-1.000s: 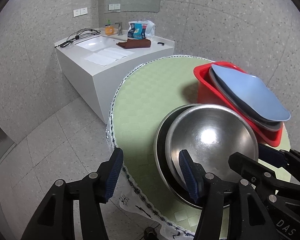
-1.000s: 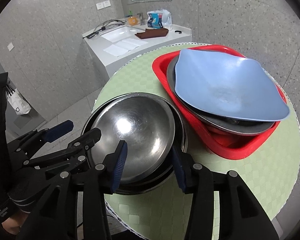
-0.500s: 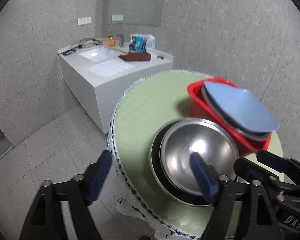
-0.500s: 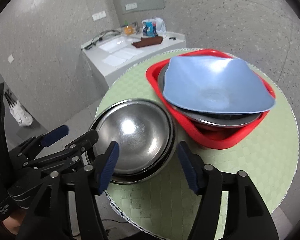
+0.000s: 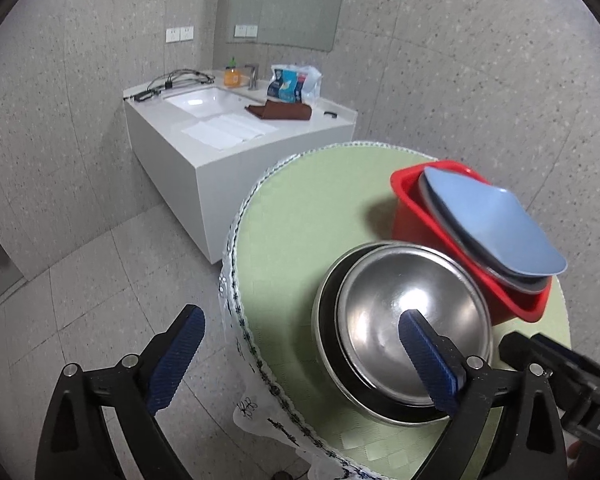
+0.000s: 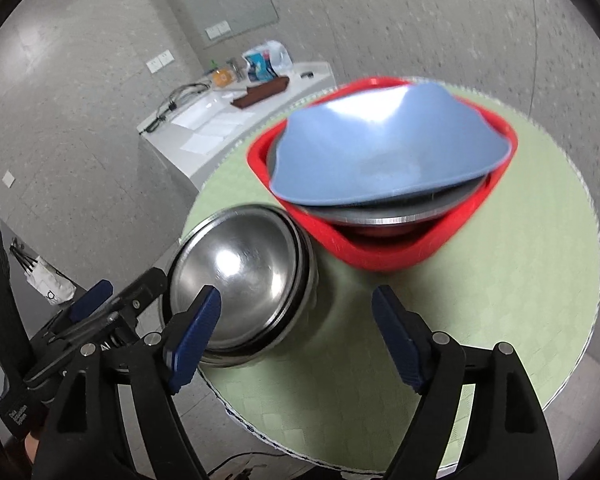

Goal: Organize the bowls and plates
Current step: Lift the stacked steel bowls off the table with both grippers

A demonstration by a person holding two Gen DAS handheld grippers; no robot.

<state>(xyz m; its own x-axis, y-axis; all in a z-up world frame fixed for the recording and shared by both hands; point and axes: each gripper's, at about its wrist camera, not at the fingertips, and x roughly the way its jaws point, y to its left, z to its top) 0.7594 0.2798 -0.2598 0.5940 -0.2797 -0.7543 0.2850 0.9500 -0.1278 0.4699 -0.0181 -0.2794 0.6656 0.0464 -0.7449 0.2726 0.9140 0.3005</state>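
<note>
Both grippers, left (image 5: 300,354) and right (image 6: 296,338), jaws spread and empty; nested round steel bowls (image 6: 242,280) at the round green table's (image 6: 500,280) edge could be knocked off.

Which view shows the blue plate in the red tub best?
The right wrist view: the blue plate faces the camera, though slightly blurred, over the red tub. The left wrist view shows the plate sharper, but edge-on.

We seem to be in a tiled washroom-like room: speckled grey wall tiles (image 5: 440,80), a white vanity sink (image 5: 208,100) with faucet (image 5: 253,76), soap bottle (image 5: 231,76), a mirror (image 5: 284,0) and wall sockets (image 5: 179,34).
</note>
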